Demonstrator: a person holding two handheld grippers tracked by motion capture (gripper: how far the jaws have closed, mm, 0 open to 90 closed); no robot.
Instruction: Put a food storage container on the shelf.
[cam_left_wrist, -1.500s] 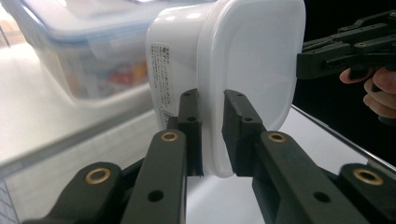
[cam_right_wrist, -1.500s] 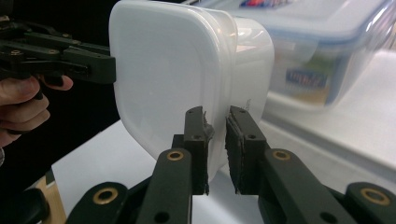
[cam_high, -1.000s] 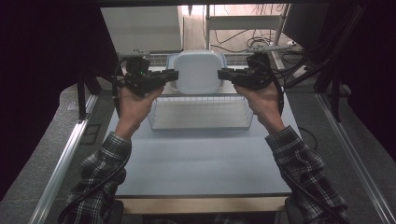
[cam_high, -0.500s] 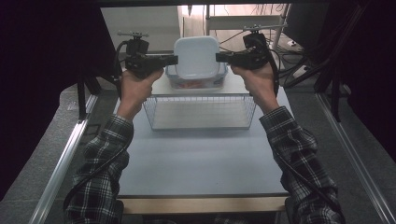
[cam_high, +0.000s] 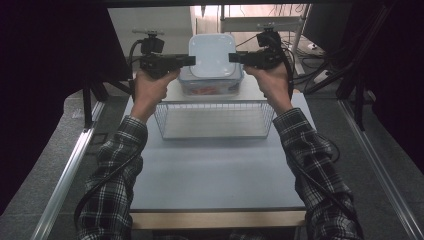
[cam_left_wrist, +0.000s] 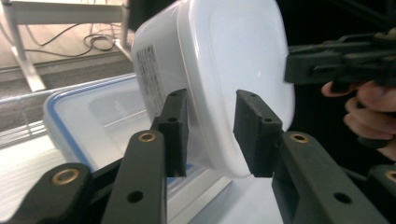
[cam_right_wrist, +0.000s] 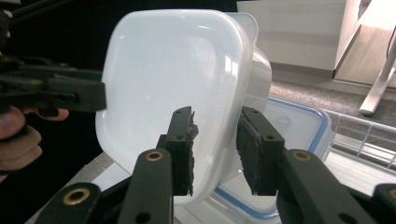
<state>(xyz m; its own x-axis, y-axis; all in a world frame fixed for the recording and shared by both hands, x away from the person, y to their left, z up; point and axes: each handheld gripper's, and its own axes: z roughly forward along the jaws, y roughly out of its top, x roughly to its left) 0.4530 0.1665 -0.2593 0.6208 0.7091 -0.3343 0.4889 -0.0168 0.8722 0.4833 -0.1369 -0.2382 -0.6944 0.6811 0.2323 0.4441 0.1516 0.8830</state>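
Resting on the lidded box behind the basket, the tub is sitting squarely between my left tongs and right tongs, both equally near. Both jaws have just been opening and are now letting go. The gripper views are showing the tub's rim between the pads with a gap, which the high view is hiding.

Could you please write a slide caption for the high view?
Both grippers, left and right, flank a white box stacked on a clear box behind a wire basket.
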